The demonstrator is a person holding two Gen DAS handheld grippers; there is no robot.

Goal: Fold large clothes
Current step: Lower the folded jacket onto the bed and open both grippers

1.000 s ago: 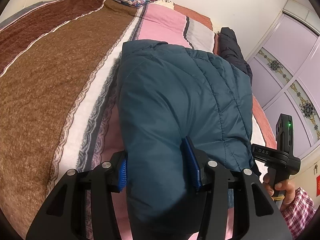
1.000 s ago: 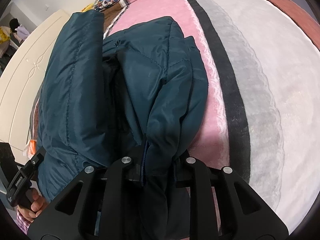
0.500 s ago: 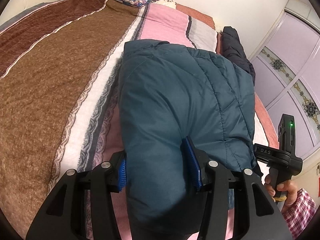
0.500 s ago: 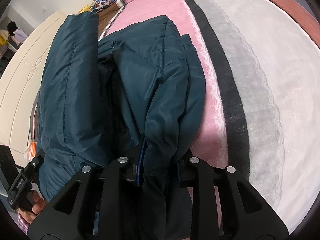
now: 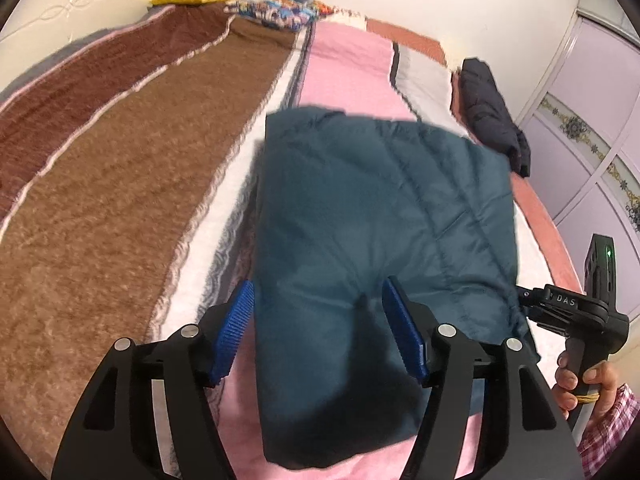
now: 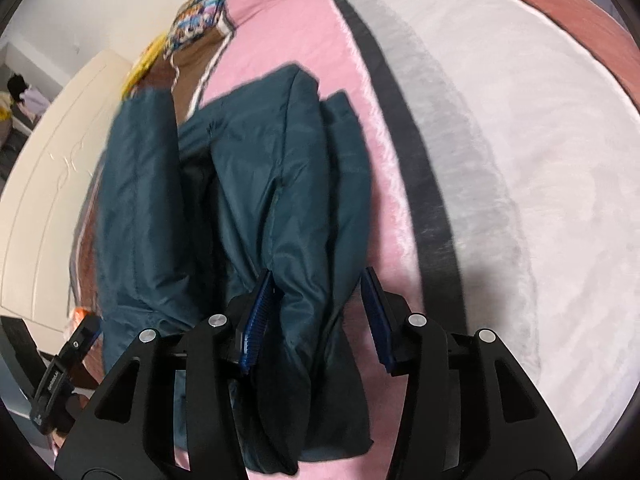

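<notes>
Lying folded, one teal jacket; two tools, left tool and right tool.

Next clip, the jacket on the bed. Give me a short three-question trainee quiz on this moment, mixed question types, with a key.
1. True or false: the left gripper is clamped tight on the teal jacket.
2. Multiple choice: the dark garment lies (A) on top of the teal jacket, (B) apart from it near the far edge of the bed, (C) in the right gripper.
3. Short answer: what is between the right gripper's blue pads?

Key
1. False: its jaws have just been opening, and the pads stand off the fabric.
2. B.
3. A folded edge of the teal jacket; the jaws have just been opening and no longer pinch it.
</notes>
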